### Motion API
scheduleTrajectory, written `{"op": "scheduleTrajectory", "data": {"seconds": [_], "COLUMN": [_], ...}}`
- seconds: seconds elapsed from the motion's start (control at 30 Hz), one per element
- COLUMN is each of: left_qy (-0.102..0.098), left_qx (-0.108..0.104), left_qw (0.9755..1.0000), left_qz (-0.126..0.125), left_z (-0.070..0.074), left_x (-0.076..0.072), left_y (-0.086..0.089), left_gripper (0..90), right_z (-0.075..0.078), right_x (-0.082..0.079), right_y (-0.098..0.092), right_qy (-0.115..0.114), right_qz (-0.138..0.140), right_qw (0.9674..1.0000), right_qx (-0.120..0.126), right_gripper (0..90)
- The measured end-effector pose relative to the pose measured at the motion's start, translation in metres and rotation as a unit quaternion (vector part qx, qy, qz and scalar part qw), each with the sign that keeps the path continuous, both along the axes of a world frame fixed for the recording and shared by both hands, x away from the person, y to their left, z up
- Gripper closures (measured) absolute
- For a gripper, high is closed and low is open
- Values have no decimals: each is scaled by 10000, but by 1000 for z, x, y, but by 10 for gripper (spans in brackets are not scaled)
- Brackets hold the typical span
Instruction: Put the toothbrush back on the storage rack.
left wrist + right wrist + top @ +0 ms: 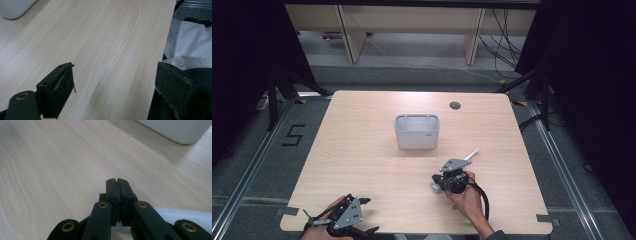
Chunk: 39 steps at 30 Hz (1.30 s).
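A white stick-like tool (pixel 473 152) lies slanted across the table right of centre. My right gripper (pixel 438 182) is shut on its near end, and a hand holds the gripper from below. In the right gripper view the jaws (pixel 117 180) are pressed together over the tool's white shaft (pixel 185 216), which runs off to the right. A pale grey open-topped container (pixel 417 132) stands upright mid-table, up and left of that gripper; its corner (pixel 175 130) shows at top right. My left gripper (pixel 368 216) rests open at the table's front left edge, with only bare wood between its jaws (pixel 115 67).
The light wooden table (pixel 362 150) has a round cable hole (pixel 455 105) at the back right. A corner of the container (pixel 12 8) shows at top left in the left gripper view. The person's white shirt (pixel 190 42) lies beyond the table edge. Dark curtains flank the table.
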<state>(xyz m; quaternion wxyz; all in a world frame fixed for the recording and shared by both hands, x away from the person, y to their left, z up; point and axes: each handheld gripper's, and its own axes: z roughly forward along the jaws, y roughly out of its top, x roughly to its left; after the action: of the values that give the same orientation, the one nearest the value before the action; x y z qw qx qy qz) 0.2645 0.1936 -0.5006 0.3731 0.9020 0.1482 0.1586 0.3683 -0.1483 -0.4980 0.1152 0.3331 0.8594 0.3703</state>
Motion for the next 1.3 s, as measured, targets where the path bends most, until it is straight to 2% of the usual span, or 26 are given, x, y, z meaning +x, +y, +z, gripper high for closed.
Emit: {"op": "scheduleTrajectory", "data": {"seconds": [0.03, 0.13, 0.17, 0.23, 0.27, 0.33, 0.37, 0.4, 0.47, 0.5, 0.6, 0.67, 0.7, 0.8, 0.87, 0.93, 0.97, 1.0, 1.03, 1.13, 1.17, 1.23, 1.27, 1.3], "left_qy": [7, 32, -13, -6, -71, -14, -26, -15, -25, -30, -31, 1, 1, 14, -20, 28, 31, 14, -2, 21, 27, 11, -4, 19], "left_qx": [-130, -103, -66, -71, -121, -62, -40, -63, -126, -124, -37, -112, -112, -64, -129, -69, -67, -64, -82, -91, -52, -71, -110, -95], "left_qw": [9999, 9999, 10000, 10000, 9999, 10000, 10000, 10000, 9999, 9999, 10000, 9999, 9999, 10000, 9999, 10000, 10000, 10000, 10000, 10000, 10000, 10000, 9999, 10000], "left_qz": [21, -13, 31, 38, 74, 37, 28, 38, 31, 35, 36, 4, 4, 12, 23, -12, -13, 14, 11, -10, 4, 19, 7, -5], "left_z": [-1, 0, 0, 0, -1, 0, 0, 0, -1, -1, 0, 0, 0, 1, 0, 1, 1, 1, 1, 1, 1, 1, 0, 0], "left_x": [-1, 0, -1, -1, -1, -1, -1, -1, 0, -1, -1, -1, -1, -1, -1, -1, -1, -1, -1, -1, -1, -1, 0, -1], "left_y": [-1, -1, -1, -1, -1, -1, -1, -1, -1, -1, -1, 0, 0, 0, -1, -1, 0, 0, 0, 0, 0, 0, 0, -1], "left_gripper": [148, 148, 148, 149, 148, 149, 148, 148, 148, 148, 149, 148, 148, 149, 148, 148, 149, 149, 148, 148, 148, 149, 148, 148], "right_z": [-1, -1, -1, 0, 0, -1, 0, 0, 1, 3, 2, 2, 2, 2, 4, 2, 3, 3, 1, 4, 4, 4, 2, 4], "right_x": [-1, -2, -3, -7, -7, -9, -13, -14, -15, -18, -19, -18, -20, -22, -23, -24, -26, -25, -26, -29, -29, -29, -29, -31], "right_y": [0, -2, -5, -7, -8, -8, -12, -14, -16, -17, -21, -26, -27, -31, -35, -37, -38, -39, -40, -44, -45, -48, -49, -53], "right_qy": [-36, -16, -45, 68, 117, 71, 136, 81, 127, 217, 162, 153, 169, 175, 219, 170, 246, 209, 114, 302, 247, 230, 181, 256], "right_qz": [-27, 30, 74, 11, 20, 7, -1, 48, 62, -63, -92, 10, -120, -127, -106, -80, -187, -107, -164, -260, -234, -178, -184, -267], "right_qw": [10000, 10000, 10000, 10000, 9999, 10000, 9999, 9999, 9999, 9997, 9998, 9999, 9998, 9997, 9997, 9998, 9995, 9997, 9998, 9992, 9994, 9996, 9996, 9993], "right_qx": [31, 17, 2, 4, 6, 55, 67, 57, 20, -39, 55, -25, -36, 83, -8, 30, 48, 40, 77, 73, 106, 23, 137, 63], "right_gripper": [879, 878, 878, 878, 877, 875, 875, 875, 875, 876, 875, 875, 875, 875, 874, 874, 873, 873, 874, 874, 874, 873, 873, 874]}}
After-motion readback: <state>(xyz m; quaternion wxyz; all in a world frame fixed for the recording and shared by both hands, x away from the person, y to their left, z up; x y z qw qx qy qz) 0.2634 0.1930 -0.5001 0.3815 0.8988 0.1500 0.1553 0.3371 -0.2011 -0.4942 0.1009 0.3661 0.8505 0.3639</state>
